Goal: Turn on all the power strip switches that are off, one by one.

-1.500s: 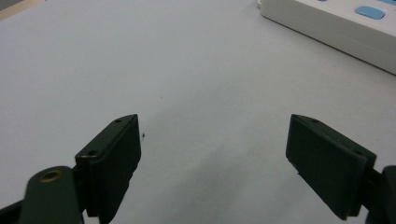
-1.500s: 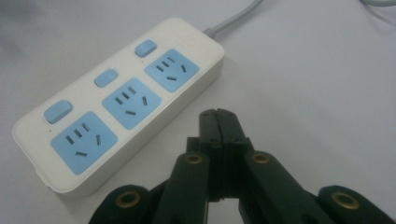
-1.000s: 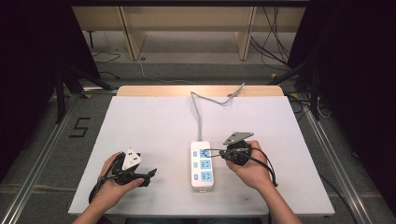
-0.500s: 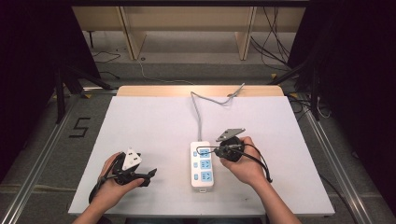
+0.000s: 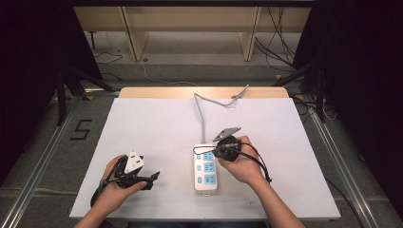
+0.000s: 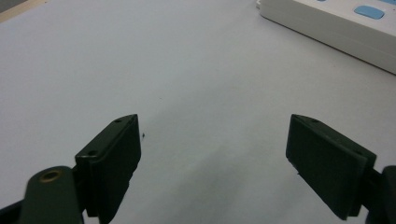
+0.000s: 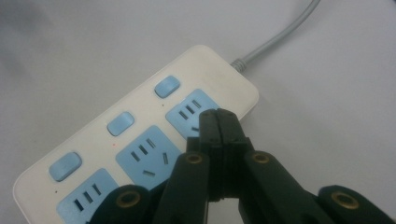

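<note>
So the right hand-held gripper has slid in toward the power strip compared with a second ago, when it sat off to the strip's right; the left one hasn't really budged. Right now the right hand-held gripper hangs over the far end of the strip, the end where the grey cord comes out. In the right gripper view its jaws are clenched tight together with nothing between them, tips just over the blue socket nearest the cord, though I can't tell if they're actually touching it. The strip is white with three blue sockets and three blue buttons in a row along one side, and it lies flat on the white desk near the front edge, a bit right of centre. The left hand-held gripper rests near the desk's front left corner, well apart from the strip, jaws spread wide over bare desk in the left gripper view.
</note>
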A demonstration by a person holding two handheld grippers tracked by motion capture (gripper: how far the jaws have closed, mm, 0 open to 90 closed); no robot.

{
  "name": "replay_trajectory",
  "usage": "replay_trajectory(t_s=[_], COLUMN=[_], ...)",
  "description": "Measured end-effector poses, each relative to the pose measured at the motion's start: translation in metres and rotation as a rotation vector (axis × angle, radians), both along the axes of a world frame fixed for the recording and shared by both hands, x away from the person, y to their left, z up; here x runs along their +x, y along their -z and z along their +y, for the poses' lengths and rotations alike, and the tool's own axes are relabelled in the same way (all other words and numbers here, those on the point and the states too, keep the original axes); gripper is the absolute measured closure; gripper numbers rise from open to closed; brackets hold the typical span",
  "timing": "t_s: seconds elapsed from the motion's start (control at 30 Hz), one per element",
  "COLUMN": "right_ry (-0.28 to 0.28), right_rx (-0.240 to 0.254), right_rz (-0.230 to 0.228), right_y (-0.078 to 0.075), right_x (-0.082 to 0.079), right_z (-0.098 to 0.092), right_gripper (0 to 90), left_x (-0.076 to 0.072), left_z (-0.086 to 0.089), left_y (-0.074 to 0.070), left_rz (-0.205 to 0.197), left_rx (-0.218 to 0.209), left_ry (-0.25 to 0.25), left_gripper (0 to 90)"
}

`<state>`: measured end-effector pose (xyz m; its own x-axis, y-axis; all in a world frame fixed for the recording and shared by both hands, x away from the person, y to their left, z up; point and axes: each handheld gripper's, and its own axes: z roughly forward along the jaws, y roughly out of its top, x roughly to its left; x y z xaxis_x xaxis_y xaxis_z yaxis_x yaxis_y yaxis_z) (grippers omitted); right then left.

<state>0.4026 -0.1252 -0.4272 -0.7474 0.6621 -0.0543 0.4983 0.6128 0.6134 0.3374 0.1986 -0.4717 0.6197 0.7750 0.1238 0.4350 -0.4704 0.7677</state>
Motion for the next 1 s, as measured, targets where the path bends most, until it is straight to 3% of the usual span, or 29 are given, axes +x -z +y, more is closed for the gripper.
replay_trajectory(t_s=[1.0], right_ry=[-0.036], right_rx=[-0.025], right_rz=[0.024], right_y=[0.003], right_x=[0.016], right_z=[0.029], right_gripper=[90.0], left_x=[0.000], left_z=[0.000], left_y=[0.000], left_rz=[-0.004], left_rx=[-0.001], left_ry=[0.003], left_gripper=[17.9])
